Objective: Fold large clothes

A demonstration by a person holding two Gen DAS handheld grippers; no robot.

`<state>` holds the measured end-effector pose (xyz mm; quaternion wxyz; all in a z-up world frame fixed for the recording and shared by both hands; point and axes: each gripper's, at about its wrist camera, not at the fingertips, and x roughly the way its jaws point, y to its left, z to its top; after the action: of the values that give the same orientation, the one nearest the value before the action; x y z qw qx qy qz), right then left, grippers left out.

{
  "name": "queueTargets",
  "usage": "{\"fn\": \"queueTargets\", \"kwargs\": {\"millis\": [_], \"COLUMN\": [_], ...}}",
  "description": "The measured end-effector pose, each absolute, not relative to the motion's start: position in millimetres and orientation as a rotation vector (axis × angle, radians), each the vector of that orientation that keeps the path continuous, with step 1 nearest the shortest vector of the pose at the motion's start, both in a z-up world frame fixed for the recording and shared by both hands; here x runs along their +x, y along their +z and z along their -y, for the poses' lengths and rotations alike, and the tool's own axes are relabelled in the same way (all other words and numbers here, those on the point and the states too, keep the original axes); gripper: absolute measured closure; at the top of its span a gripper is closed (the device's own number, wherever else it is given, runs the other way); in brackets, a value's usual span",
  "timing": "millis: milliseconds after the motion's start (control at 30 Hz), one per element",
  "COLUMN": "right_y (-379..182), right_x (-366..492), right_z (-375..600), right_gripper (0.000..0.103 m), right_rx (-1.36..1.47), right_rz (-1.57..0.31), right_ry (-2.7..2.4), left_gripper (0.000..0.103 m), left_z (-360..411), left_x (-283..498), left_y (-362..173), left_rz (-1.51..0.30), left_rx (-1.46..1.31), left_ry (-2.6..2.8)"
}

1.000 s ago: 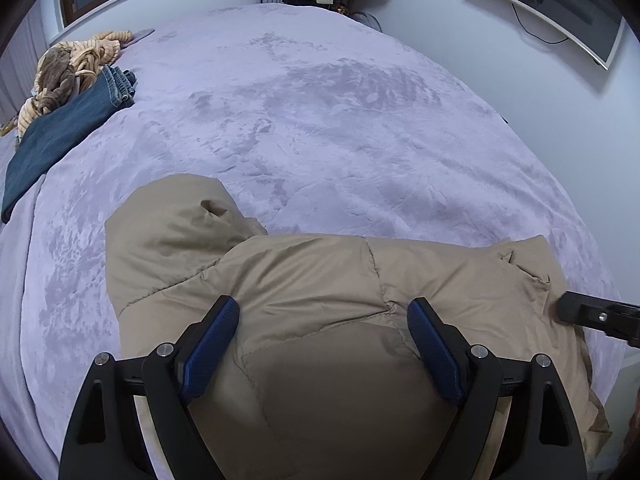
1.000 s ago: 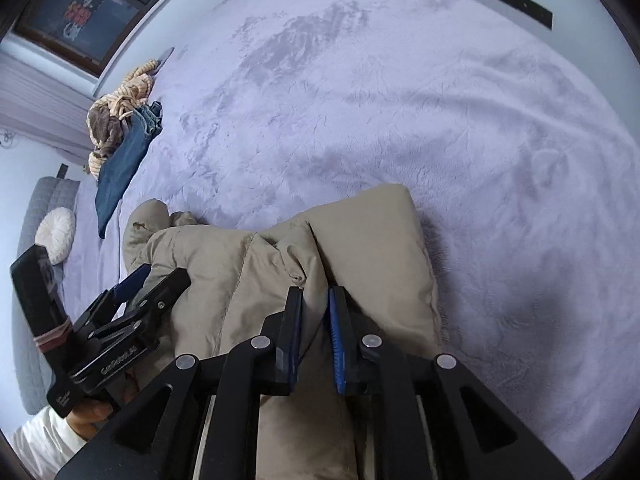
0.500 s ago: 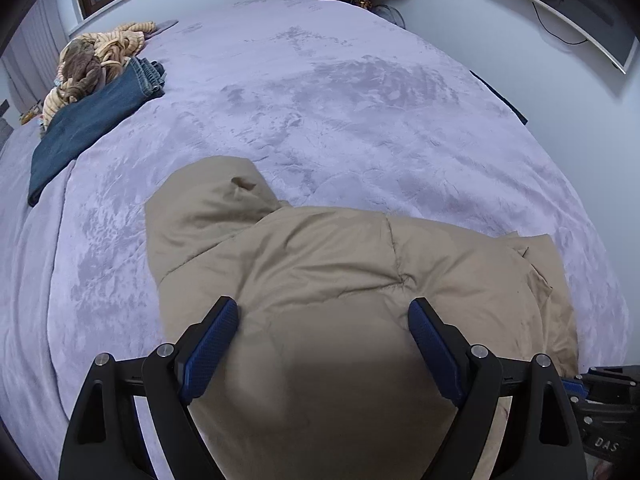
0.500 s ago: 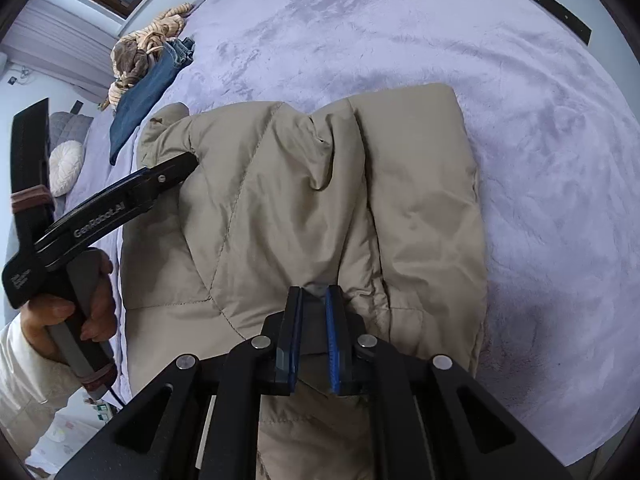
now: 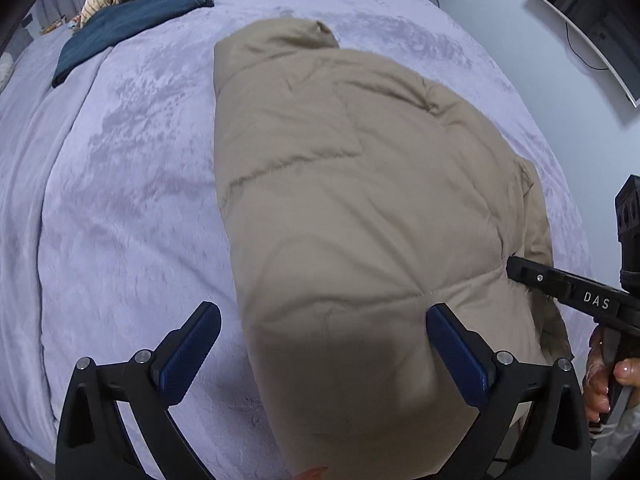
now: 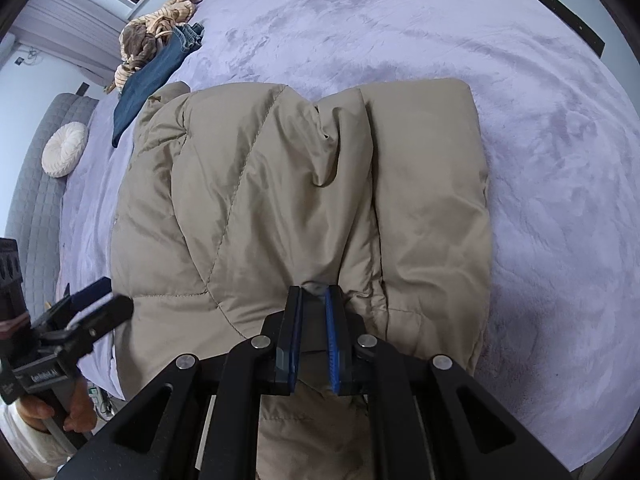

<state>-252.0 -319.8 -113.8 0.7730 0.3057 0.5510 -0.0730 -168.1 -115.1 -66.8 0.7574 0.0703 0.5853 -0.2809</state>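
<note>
Jacket (image 6: 304,200) near hem ran off frame — right gripper (image 6: 313,300) pinched a fold of it; left gripper (image 5: 320,344) spread wide, empty, over the bed (image 5: 120,200).

Soft, even daylight — faint shadow on the puffy beige quilted jacket (image 5: 360,208); strong fisheye bending, dark corners.

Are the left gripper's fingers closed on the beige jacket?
No, the left gripper has its fingers spread wide, hovering over the jacket.
</note>
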Motion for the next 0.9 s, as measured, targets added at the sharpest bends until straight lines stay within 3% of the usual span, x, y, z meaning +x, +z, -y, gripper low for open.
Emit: {"fn": "queueTargets", "kwargs": {"millis": [167, 300, 533, 767, 900], "right_y": [-97, -74, -98, -106, -95], "right_x": [-260, -282, -305, -306, -311], "right_z": [314, 302, 280, 273, 267], "right_gripper": [0.088, 0.071, 0.071, 0.070, 0.061], "right_rx": [0.650, 0.647, 0.622, 0.647, 0.677], "right_rz": [-1.198, -1.162, -1.271, -1.262, -1.235], "right_ry": [-0.163, -0.155, -0.245, -0.327, -0.360], "left_gripper": [0.000, 0.000, 0.000, 0.000, 0.000], "left_z": [106, 102, 95, 78, 67], "left_x": [-171, -170, -170, -172, -173], "left_y": [-77, -76, -68, -56, -54], "left_rz": [-1.295, -1.290, -1.293, -1.272, -1.266], "left_rx": [0.097, 0.088, 0.110, 0.170, 0.160], "left_ry": [-0.615, -0.624, -0.637, -0.649, -0.655]}}
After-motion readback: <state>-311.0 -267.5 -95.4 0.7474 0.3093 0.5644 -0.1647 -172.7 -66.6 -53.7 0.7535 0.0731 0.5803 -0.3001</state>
